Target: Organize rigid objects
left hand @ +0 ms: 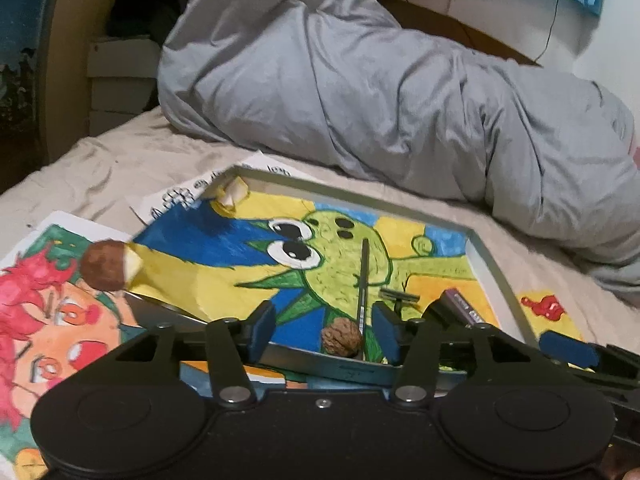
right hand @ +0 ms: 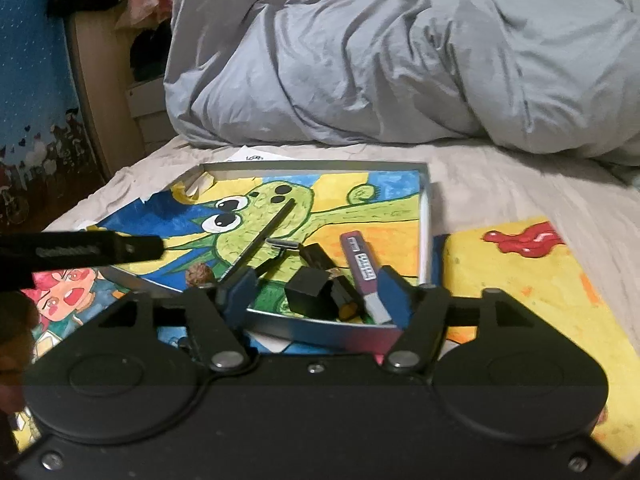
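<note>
A shallow metal tray (left hand: 360,196) (right hand: 312,165) lined with a green cartoon drawing lies on the bed. In it are a walnut (left hand: 342,336) (right hand: 199,274), a dark pen (left hand: 363,280) (right hand: 260,244), a razor (left hand: 400,296) (right hand: 284,245), a purple tube (left hand: 464,304) (right hand: 362,268) and a black box (right hand: 308,292). My left gripper (left hand: 324,332) is open over the tray's near rim, the walnut loose between its fingers. My right gripper (right hand: 316,294) is open, hovering at the near rim by the black box and tube. A second brown nut (left hand: 106,266) rests outside the tray on the left.
A bulky grey duvet (left hand: 360,92) (right hand: 380,60) lies just behind the tray. Painted sheets (left hand: 52,320) (right hand: 532,280) lie under and beside it on the beige bedsheet (left hand: 100,160). White boxes (left hand: 120,76) stand at the back left. The left gripper (right hand: 80,252) juts in from the left.
</note>
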`<state>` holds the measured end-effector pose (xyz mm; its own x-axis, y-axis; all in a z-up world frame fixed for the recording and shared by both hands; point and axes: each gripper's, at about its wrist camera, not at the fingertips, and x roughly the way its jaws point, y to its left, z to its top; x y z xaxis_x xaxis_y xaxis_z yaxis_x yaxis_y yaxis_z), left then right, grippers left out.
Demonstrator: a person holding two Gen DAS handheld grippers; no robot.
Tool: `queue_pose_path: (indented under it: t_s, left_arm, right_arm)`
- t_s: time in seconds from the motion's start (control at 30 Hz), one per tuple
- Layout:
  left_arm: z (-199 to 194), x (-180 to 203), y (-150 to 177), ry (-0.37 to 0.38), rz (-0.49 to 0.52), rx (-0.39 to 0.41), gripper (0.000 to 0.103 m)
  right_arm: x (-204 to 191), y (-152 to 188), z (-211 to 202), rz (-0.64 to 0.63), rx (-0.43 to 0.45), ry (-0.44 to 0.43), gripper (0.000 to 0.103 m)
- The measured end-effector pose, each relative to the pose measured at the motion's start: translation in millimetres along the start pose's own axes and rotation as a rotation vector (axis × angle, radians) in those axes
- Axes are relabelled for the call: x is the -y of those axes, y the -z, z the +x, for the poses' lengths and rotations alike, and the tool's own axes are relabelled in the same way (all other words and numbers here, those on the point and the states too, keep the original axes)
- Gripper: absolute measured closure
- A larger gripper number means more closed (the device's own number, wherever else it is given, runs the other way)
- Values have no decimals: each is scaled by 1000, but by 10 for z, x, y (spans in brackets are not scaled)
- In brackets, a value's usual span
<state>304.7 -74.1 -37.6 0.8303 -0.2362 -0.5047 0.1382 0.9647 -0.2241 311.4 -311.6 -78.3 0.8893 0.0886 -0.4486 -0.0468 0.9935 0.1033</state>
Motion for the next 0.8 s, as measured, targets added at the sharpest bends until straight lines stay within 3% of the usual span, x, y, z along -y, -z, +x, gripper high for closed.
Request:
queue_pose_path:
  t_s: [0.13, 0.27, 0.57, 0.8]
  left_arm:
    - [-278, -10, -20, -12, 22, 55, 26]
    - [-581, -52, 19, 0, 31, 108, 19]
    - [-1233, -119, 257, -16, 18, 189, 4]
    - [-1670, -206, 529, -52, 40, 194, 1]
  right_arm:
    - [-5, -12, -220, -9, 47, 28, 15]
    - [-59, 10, -492, -7, 104, 26, 1]
    - [-329, 184, -1030, -27, 193, 50, 1]
    - [-475, 309, -1388, 1, 195, 100, 1]
